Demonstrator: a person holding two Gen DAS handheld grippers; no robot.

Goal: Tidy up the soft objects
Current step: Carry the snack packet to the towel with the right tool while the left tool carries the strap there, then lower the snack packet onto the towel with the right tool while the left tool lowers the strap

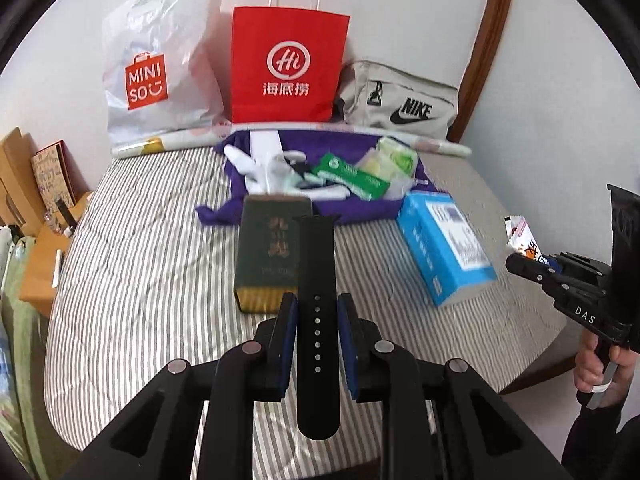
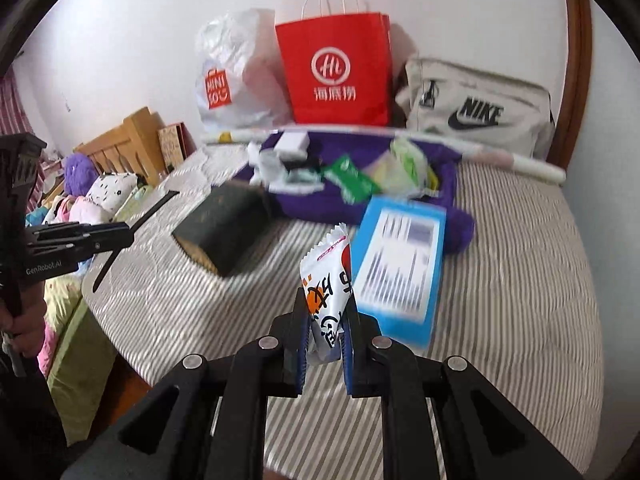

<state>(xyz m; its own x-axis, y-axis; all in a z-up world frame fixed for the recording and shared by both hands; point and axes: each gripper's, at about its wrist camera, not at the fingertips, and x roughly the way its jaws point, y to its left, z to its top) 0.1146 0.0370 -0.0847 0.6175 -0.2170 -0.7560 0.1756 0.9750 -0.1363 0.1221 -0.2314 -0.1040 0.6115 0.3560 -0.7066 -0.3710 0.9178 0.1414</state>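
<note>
Left gripper (image 1: 317, 312) pinches one black perforated rubber watch strap (image 1: 316, 280), long axis running straight away from the camera, held above the bed. Right gripper (image 2: 326, 312) clamps one white printed snack sachet (image 2: 327, 276), standing upright, top slightly tilted. Below: striped quilt (image 1: 140, 272), one dark green box (image 1: 269, 256), one blue carton (image 1: 444, 248), purple cloth (image 1: 360, 208) under blurred, perhaps plastic, packets. Three bags line the white wall (image 1: 420, 12).
</note>
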